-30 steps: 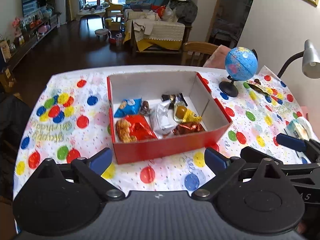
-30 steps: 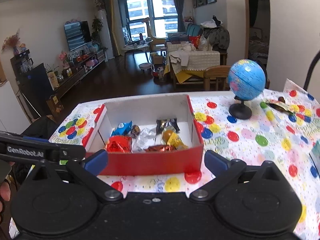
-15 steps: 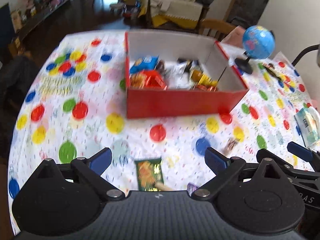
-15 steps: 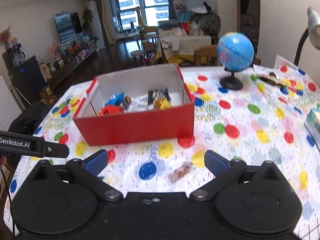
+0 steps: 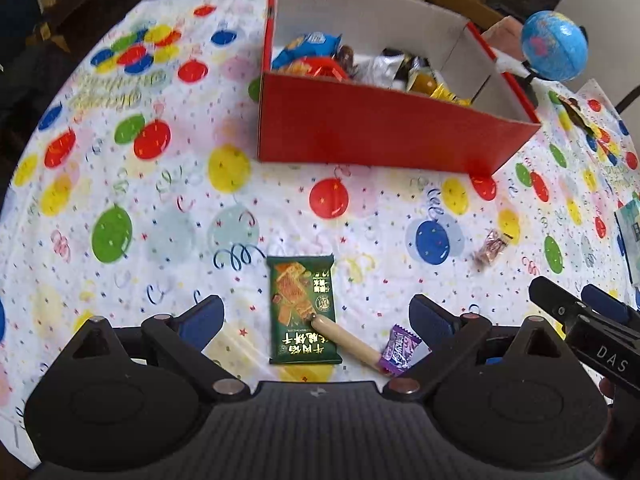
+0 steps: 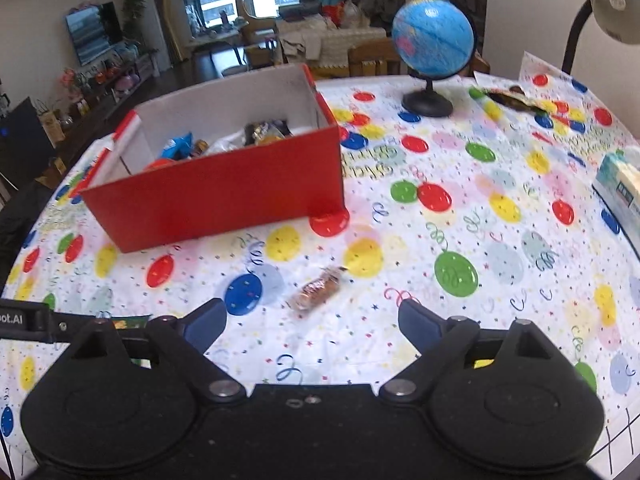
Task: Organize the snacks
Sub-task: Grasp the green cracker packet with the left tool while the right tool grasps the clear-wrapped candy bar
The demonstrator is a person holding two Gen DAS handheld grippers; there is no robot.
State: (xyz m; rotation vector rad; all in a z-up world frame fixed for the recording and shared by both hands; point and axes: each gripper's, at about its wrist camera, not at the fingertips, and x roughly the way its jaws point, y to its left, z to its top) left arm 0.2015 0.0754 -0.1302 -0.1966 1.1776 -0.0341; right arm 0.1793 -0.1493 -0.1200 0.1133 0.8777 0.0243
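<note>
Both grippers have dropped toward the surface (image 5: 168, 200) since a second ago, the left gripper (image 5: 316, 316) open over the green snack packet (image 5: 302, 308), the right gripper (image 6: 312, 322) empty, jaws closing, near the brown candy (image 6: 316, 290), the red box (image 6: 224, 196) beyond.

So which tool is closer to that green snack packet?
Left. The left tool hangs right over the green packet, open fingers either side. The right tool is off to its side, by a brown candy.

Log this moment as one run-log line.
left gripper: open over green packet | right gripper: closing, empty, near brown candy | red box: part-filled
</note>
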